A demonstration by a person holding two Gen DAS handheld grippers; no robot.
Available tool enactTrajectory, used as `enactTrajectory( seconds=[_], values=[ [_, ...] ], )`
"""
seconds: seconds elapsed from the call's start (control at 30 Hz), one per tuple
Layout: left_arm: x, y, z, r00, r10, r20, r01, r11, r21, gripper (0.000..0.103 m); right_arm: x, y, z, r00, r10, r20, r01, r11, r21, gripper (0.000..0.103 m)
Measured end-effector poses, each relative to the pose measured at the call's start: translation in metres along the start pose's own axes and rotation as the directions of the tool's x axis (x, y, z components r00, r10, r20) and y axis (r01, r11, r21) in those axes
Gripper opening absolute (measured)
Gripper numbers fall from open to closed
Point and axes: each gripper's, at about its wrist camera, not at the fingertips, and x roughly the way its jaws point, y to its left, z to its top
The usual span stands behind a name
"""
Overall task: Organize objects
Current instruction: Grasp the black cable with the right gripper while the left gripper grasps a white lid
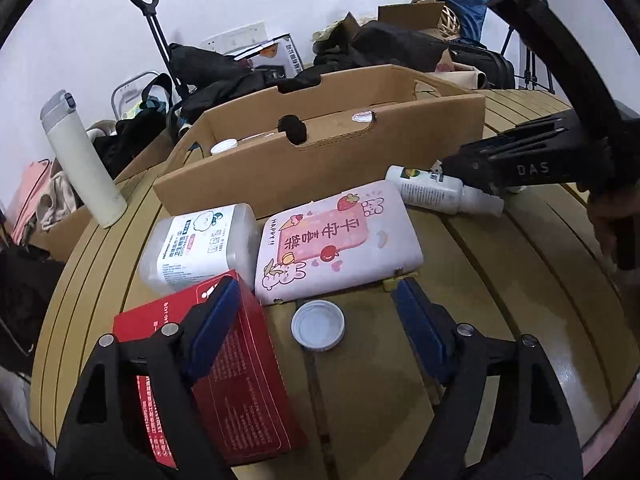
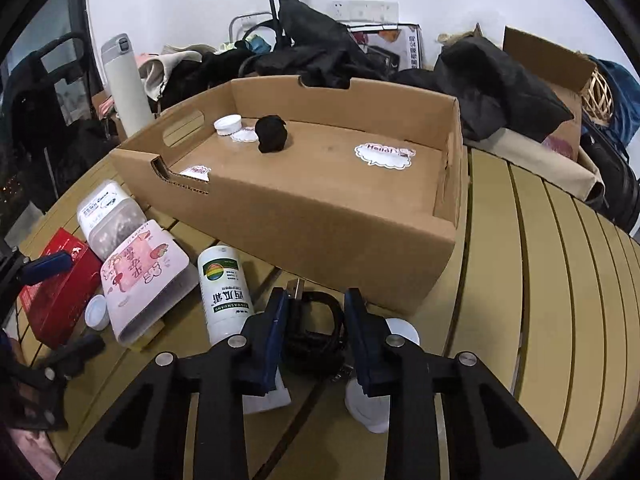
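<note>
My right gripper [image 2: 316, 320] sits half-spread around the black coiled cable [image 2: 314, 334] near the cardboard box [image 2: 320, 216]. It's light and floppy, so I'd pinch the bundle's middle. Left gripper [image 1: 316, 312] wide open.

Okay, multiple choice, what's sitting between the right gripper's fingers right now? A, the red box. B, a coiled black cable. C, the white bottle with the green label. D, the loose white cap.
B: in the right wrist view the right gripper has its fingers on either side of a coiled black cable, while the white bottle lies just outside its left finger.
</note>
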Motion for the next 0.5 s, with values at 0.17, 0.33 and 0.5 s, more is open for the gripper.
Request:
enactTrajectory(
  seconds=[0.17, 0.33, 0.5],
  values=[
    [0.005, 0.031, 0.001, 0.999, -0.044, 0.001, 0.044, 0.998, -0.036, 0.079, -0.004, 0.001, 0.0, 0.999, 0.003, -0.047, -0.002, 1.0, 0.011, 0.032],
    [-0.013, 0.052, 0.002, 0.962, -0.272, -0.004, 0.269, 0.951, -0.152, 0.079, -0.009, 0.008, -0.006, 0.999, 0.02, -0.037, -0.02, 1.0, 0.023, 0.032],
    [0.006, 0.037, 0.003, 0.915, -0.395, -0.081, 0.367, 0.9, -0.236, 0.064, -0.01, 0.005, -0.008, 0.999, 0.037, -0.032, -0.036, 0.998, 0.052, 0.032]
  ],
)
